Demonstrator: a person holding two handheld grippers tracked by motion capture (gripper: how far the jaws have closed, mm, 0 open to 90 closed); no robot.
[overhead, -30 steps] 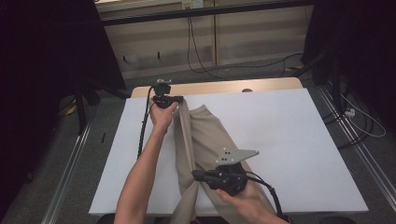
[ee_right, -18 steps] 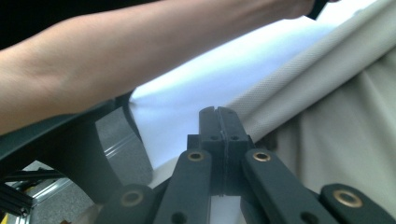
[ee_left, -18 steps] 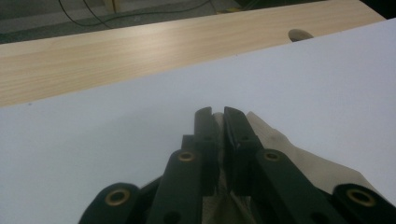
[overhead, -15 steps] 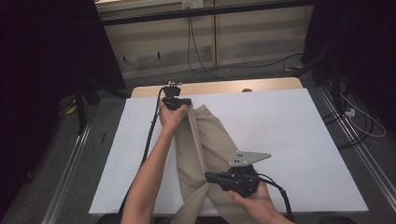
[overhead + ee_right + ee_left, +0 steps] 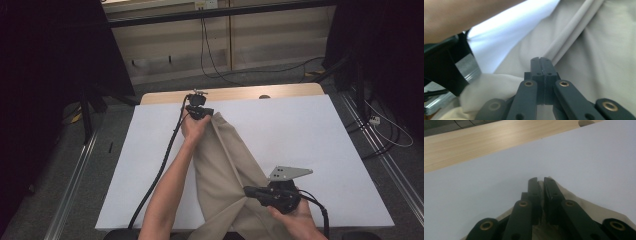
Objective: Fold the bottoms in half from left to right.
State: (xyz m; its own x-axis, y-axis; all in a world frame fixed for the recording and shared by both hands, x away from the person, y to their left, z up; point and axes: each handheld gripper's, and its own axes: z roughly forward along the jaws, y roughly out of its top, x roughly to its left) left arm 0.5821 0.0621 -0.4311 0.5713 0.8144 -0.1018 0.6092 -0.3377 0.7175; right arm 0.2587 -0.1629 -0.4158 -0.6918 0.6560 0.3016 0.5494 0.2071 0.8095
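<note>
White table (image 5: 310, 135): beige garment (image 5: 225, 170) stretched betw. L gripper (image 5: 204, 113) and R gripper (image 5: 252, 190), both clamped on cloth, prob. to flatten.

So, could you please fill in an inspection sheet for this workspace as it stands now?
Surface: white table, wooden strip along the far edge.
Job's things: beige cloth laid from mid-table to the near edge, a fold line down it.
Clutter: nothing seen.
Grippers: left tool shut on the cloth's far corner; right tool shut on its near part.
Cables: one trails from each tool.
Surroundings: floor rails, wall cables, dark stands.
</note>
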